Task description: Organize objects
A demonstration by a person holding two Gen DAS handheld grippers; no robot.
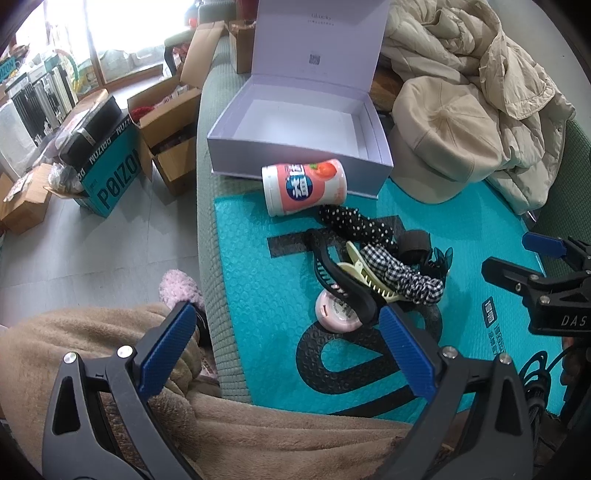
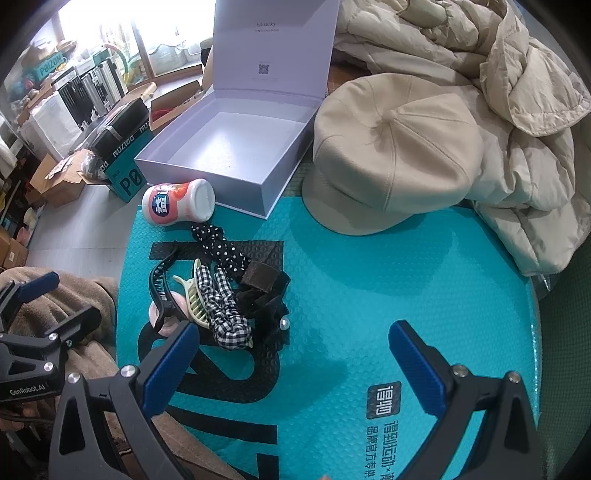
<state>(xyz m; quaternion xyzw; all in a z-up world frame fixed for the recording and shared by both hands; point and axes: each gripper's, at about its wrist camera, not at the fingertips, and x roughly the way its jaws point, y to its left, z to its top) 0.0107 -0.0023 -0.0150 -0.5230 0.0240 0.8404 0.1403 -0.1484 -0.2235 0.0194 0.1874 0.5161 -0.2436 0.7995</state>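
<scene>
**Start with the nearest clip**

Both the left gripper [image 1: 288, 354] and right gripper [image 2: 295, 350] stand apart, empty. The long black plastic hair clip [image 1: 340, 273] lies just ahead of the left gripper; close across its narrow body, then lift it toward the open pale lilac cardboard box [image 1: 295, 147] beyond.

A home room (cluttered): coat [image 2: 517, 122], delivery cartons [image 1: 166, 122] on floor.

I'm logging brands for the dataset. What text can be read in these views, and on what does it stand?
"POIZON": teal carton on the floor.
"GenRobot.AI": left gripper body.
"DAS", cut off: right gripper body.
"得物": teal mailer; smaller lines beside it blurred.
White box lid: small print and QR code, unreadable.
Pink bottle: characters too blurred to read.
</scene>
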